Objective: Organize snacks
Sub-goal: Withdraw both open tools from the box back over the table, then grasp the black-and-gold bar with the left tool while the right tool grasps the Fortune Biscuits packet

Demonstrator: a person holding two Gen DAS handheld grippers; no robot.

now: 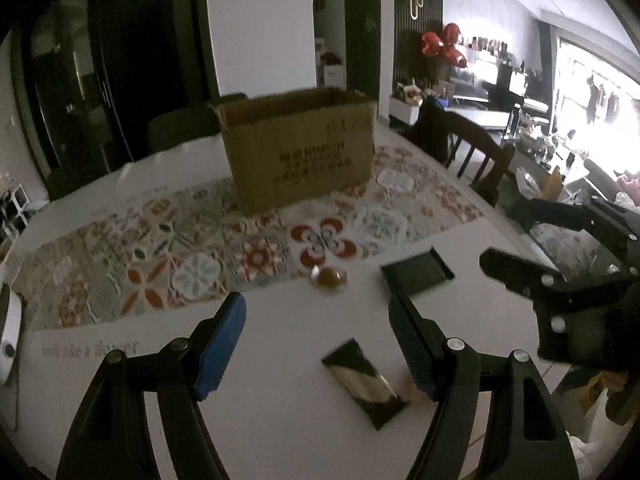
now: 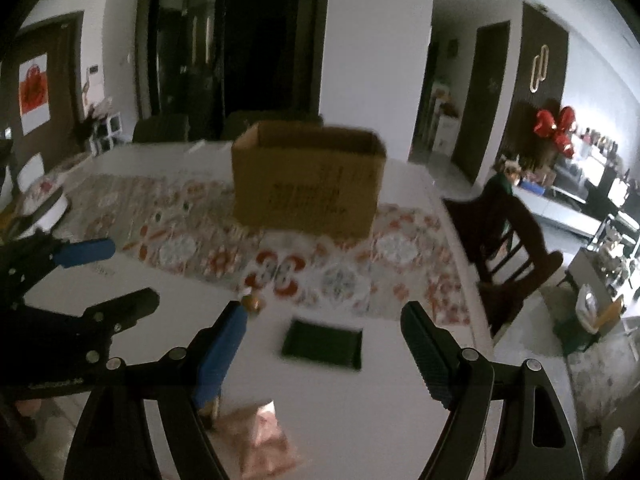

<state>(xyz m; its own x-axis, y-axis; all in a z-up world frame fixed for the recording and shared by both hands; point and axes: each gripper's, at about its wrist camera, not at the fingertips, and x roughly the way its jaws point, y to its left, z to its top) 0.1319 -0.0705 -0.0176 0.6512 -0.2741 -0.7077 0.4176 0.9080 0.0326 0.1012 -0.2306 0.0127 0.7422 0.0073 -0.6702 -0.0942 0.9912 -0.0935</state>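
An open cardboard box (image 1: 300, 148) (image 2: 308, 180) stands on the patterned runner at the far side of the white table. My left gripper (image 1: 318, 340) is open and holds nothing; a dark snack packet (image 1: 366, 384) lies on the table below and between its fingers. A round gold-wrapped sweet (image 1: 329, 277) (image 2: 252, 302) and a flat dark green packet (image 1: 416, 276) (image 2: 322, 344) lie farther ahead. My right gripper (image 2: 324, 344) is open above the green packet, with a pink packet (image 2: 268, 440) near its left finger. Each gripper shows in the other's view (image 1: 516, 240) (image 2: 112, 276).
A patterned runner (image 1: 160, 264) (image 2: 168, 216) crosses the table. A dark wooden chair (image 1: 476, 152) (image 2: 516, 240) stands at the table's right edge. A white round object (image 1: 10, 332) sits at the left edge. Dark chairs stand behind the box.
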